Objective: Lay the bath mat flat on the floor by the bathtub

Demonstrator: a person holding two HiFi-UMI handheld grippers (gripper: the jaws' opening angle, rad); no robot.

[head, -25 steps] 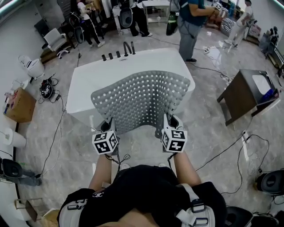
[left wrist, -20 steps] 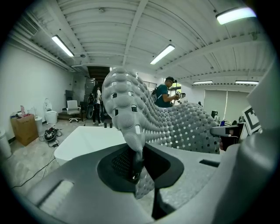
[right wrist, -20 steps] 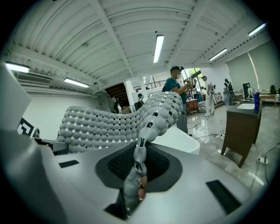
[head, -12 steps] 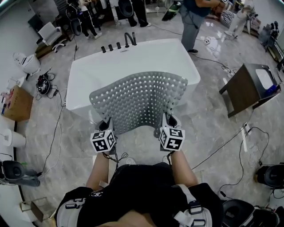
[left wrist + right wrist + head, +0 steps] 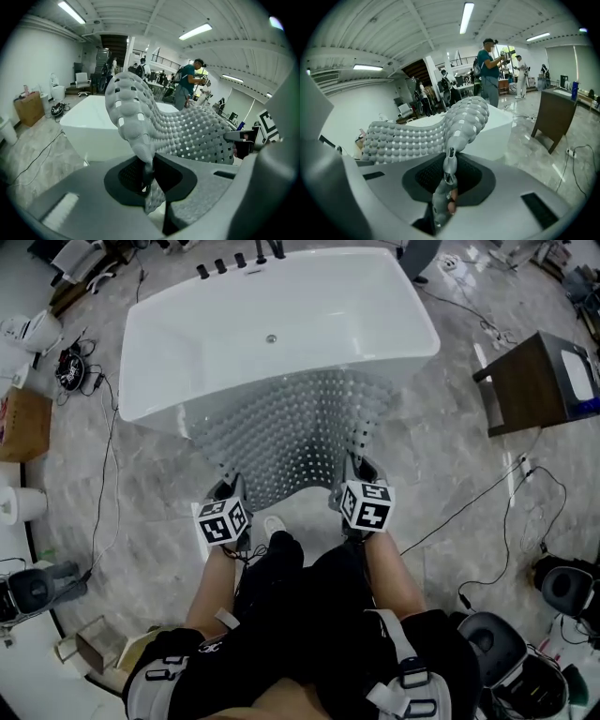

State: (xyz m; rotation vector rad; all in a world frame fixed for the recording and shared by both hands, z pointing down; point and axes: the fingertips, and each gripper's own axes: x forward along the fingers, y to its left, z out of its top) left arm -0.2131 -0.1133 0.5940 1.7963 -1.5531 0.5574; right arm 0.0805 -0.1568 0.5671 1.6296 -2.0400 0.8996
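Observation:
A grey perforated bath mat (image 5: pixel 291 432) hangs spread between my two grippers, in front of the white bathtub (image 5: pixel 150 407). Its far edge droops over the tub's near side. My left gripper (image 5: pixel 228 495) is shut on the mat's near left corner, my right gripper (image 5: pixel 354 474) on the near right corner. In the left gripper view the mat (image 5: pixel 187 131) rises out of the pinched jaws of the left gripper (image 5: pixel 146 176), with the tub (image 5: pixel 89 126) behind. The right gripper view shows the mat's edge (image 5: pixel 408 136) clamped in the right gripper (image 5: pixel 449 176).
A dark wooden side table (image 5: pixel 539 381) stands right of the tub. Cables (image 5: pixel 469 512) run over the marble floor on both sides. A cardboard box (image 5: pixel 19 423) sits at left, a black round device (image 5: pixel 562 582) at right. People (image 5: pixel 487 70) stand beyond the tub.
The mat has come down from held high over the tub to low in front of it. The head view has tilted further down. Both grippers keep their hold.

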